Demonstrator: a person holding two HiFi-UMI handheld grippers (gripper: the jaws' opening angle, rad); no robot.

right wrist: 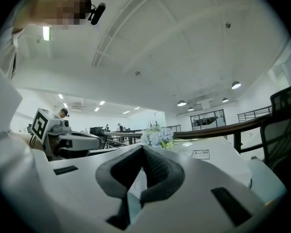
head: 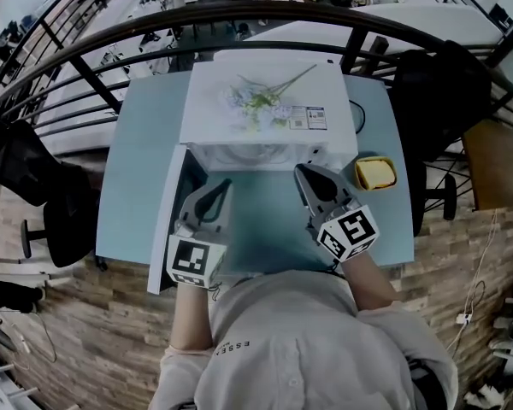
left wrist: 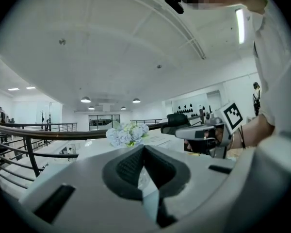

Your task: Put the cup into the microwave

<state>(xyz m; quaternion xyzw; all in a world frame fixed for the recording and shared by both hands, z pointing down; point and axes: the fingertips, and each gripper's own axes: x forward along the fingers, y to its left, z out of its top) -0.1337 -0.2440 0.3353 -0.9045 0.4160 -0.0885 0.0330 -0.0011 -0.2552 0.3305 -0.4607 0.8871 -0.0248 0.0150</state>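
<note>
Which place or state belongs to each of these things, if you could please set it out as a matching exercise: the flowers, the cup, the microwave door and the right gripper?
Things:
1. flowers
2. cup
3. microwave door
4. right gripper

Places or states:
A. swung open
B. lying on top of the microwave
C. jaws shut, nothing held
D. on the table, to the right of the microwave

Pairs: 1-B, 2-D, 3-A, 4-C

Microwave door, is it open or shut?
Open. The door stands swung out to the left, leaving the inside of the microwave exposed.
</note>
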